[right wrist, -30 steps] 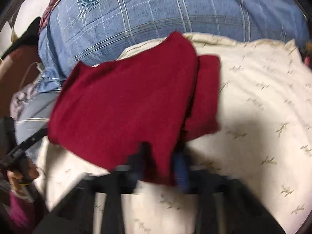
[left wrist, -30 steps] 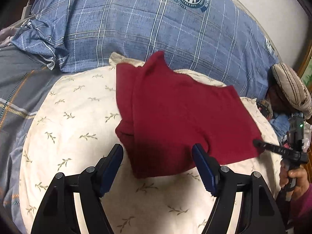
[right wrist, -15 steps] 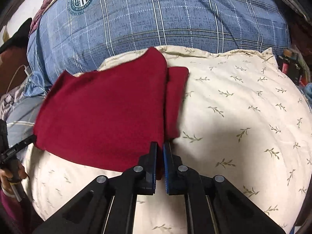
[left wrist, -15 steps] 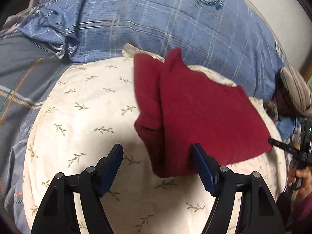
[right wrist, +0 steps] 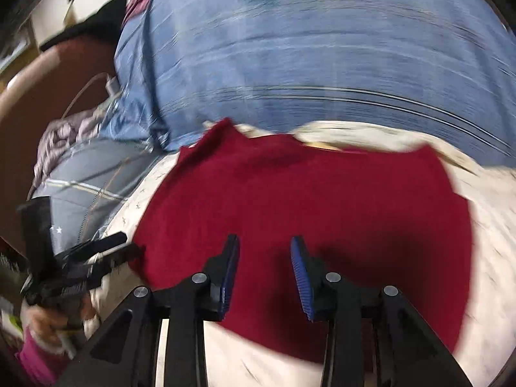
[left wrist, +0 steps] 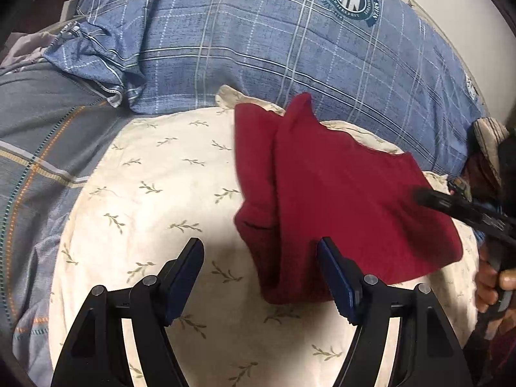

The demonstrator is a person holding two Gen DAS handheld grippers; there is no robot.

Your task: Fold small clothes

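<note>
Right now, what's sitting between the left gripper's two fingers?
In the left wrist view, the left gripper is open: cream leaf-print pillow on one side, the near corner of the red garment on the other. Neither finger grips it.

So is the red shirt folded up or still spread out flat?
Partly folded. In the left wrist view the red shirt has one side flap lying doubled over along its left edge, while the rest spreads flat on the leaf-print pillow.

Dark red garment lies flat, left edge folded over, on pillow.

Left view sharp and evenly lit; right view motion-blurred, edges fisheye-bent.
</note>
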